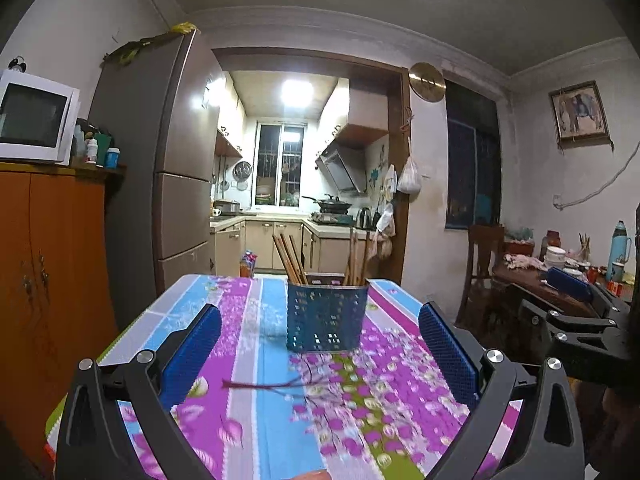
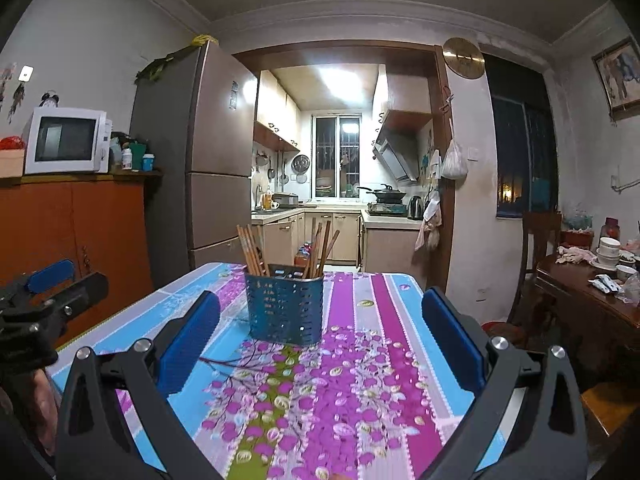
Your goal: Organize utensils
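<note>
Both grippers open and empty over the floral table, facing a chopstick holder.

The left gripper (image 1: 320, 344) hovers with its blue pads spread wide; the right gripper (image 2: 320, 340) is likewise spread. Between them, toward the table's (image 2: 360, 380) far edge, the blue perforated holder (image 1: 326, 316) stands upright with wooden chopsticks (image 1: 290, 258) in two bunches. One dark chopstick (image 1: 260, 385) lies flat on the cloth, just in front of the holder.

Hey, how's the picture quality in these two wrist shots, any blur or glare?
Left wrist view: near tablecloth smeared by motion blur, kitchen ceiling light blown out. Right wrist view: sharper, blue utensil holder crisp, same light glaring; fisheye bends walls in both.
</note>
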`<state>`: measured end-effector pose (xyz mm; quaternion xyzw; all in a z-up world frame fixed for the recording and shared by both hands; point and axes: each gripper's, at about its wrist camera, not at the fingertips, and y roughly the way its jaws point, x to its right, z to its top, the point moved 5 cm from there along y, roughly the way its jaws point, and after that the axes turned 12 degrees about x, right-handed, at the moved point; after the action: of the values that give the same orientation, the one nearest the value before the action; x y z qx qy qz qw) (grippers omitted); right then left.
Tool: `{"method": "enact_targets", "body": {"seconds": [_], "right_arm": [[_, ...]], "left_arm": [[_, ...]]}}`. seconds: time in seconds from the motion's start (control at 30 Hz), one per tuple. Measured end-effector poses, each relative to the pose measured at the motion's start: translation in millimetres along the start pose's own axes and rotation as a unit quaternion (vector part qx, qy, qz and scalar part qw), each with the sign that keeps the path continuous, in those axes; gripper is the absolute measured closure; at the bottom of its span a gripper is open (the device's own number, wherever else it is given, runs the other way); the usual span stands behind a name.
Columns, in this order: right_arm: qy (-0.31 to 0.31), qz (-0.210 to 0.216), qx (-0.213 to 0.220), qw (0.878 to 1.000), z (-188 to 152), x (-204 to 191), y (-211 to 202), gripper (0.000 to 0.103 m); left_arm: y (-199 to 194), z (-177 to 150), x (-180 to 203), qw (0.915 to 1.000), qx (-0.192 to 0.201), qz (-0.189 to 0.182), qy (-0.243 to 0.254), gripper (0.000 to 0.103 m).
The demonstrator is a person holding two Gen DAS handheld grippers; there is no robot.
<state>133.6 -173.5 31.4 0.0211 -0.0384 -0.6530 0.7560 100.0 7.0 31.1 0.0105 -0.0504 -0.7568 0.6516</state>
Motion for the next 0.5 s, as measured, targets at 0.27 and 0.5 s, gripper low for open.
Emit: {"method": "enact_targets", "body": {"seconds": [0.27, 0.5], "right_arm": [[-0.004, -0.008, 0.013, 1.000, 1.4, 2.0, -35.4, 0.005], [-0.008, -0.008, 0.019, 1.000, 3.5, -0.6, -56.3, 0.005]], "left_arm": [[-24.9, -2.4, 4.7, 0.9999, -0.006, 0.009, 0.002, 0.005], [-39.4, -0.3, 8.7, 0.9998, -0.011, 0.013, 0.009, 0.005]]}}
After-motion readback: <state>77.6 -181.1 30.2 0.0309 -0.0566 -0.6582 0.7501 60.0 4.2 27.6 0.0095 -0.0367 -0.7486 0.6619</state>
